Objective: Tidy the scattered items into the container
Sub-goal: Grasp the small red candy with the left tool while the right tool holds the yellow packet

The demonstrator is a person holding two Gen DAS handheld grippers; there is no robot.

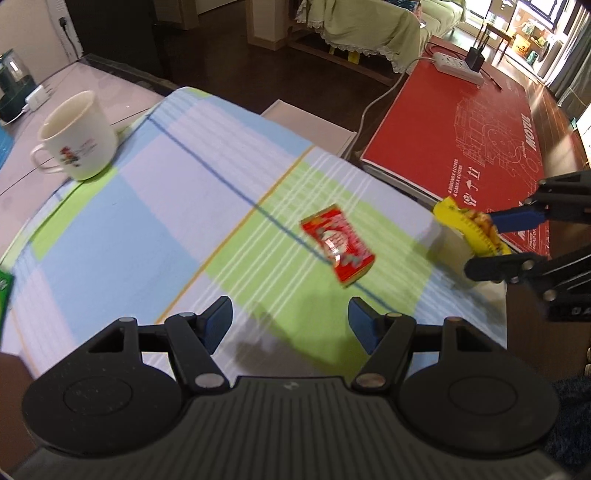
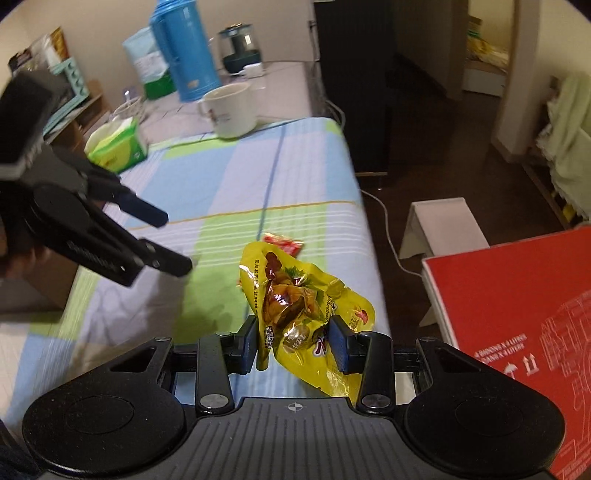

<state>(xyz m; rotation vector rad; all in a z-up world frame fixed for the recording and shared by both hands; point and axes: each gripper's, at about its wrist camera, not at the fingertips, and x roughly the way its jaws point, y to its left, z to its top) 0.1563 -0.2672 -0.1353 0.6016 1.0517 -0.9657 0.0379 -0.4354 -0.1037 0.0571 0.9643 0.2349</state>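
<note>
A dark wooden floor [image 1: 207, 55] runs between cream walls [image 2: 110, 22]. A sofa under a pale green lace-edged cover [image 1: 362, 26] stands at the far side, with bright daylight at the glass doors [image 1: 535, 33] behind it. A tall black cabinet [image 2: 354, 85] stands beside the table's far end.

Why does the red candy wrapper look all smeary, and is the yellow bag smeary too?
Left wrist view: motion blur smears the red wrapper and the cloth's stripes. Right wrist view: the yellow bag, pinched in the right gripper, looks sharp; the left gripper looks slightly blurred.
</note>
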